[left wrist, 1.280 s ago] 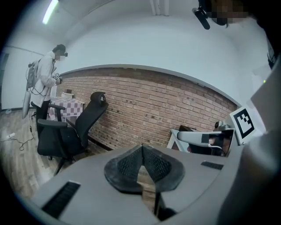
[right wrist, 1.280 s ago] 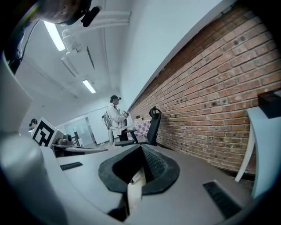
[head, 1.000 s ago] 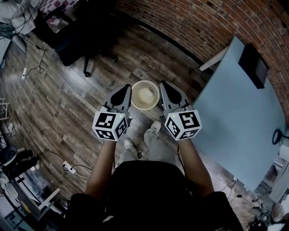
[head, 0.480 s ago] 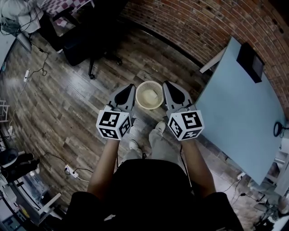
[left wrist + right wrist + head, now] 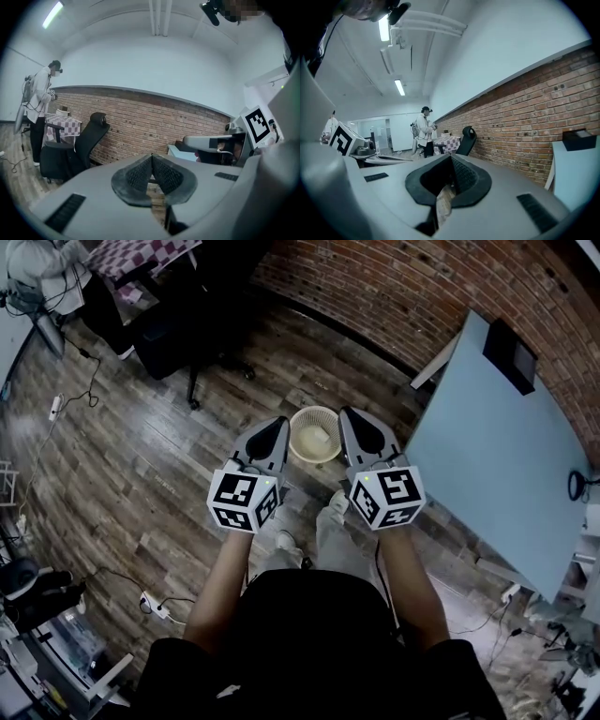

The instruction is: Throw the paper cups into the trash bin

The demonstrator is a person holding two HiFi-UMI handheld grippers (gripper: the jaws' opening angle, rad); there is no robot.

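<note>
The trash bin, a pale round basket, stands on the wooden floor between my two grippers in the head view. Something pale lies inside it, too small to tell apart as cups. My left gripper hangs just left of the bin's rim, and its pads meet with nothing between them. To the right of the rim my right gripper is also shut and empty, its pads closed together. Each gripper points nearly level towards the brick wall. No paper cup shows in either gripper view.
A light blue table with a black box stands at the right, against the brick wall. A black office chair is at the far left. A person stands by a checked table. Cables and a power strip lie on the floor.
Both grippers stayed shut and rose together, still flanking the bin. The bin looks smaller and has drifted slightly right in the head view. The feet below have shifted.
</note>
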